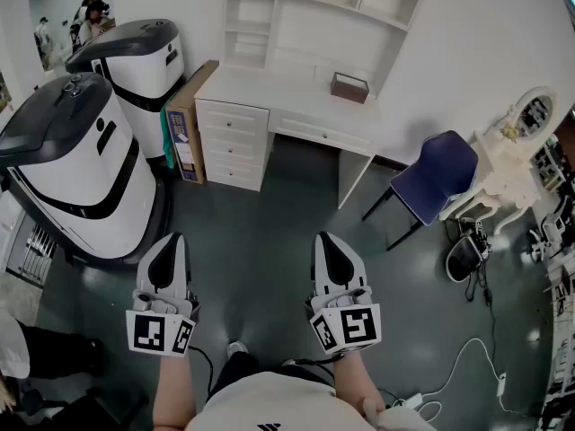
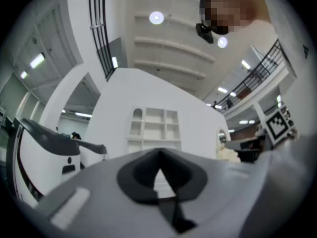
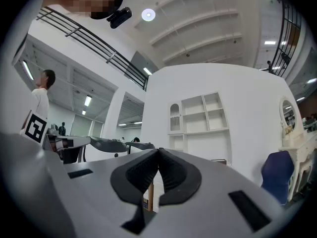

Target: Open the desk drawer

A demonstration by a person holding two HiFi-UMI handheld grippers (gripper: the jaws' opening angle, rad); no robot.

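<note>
- The white desk (image 1: 287,92) stands well ahead of both grippers, across the dark floor.
- Its desk drawer (image 1: 322,133) sits flush and closed, ahead of the right gripper (image 1: 325,239) and well apart from it.
- The left gripper (image 1: 171,239) is clenched and empty.
- The right gripper's jaws also meet on nothing.

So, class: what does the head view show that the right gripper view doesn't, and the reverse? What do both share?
Head view only: the dark floor and the desk drawers. Right gripper view only: the ceiling lights and the black railing. Both: the white shelf unit, the blue chair and the right gripper, shut and empty.
</note>
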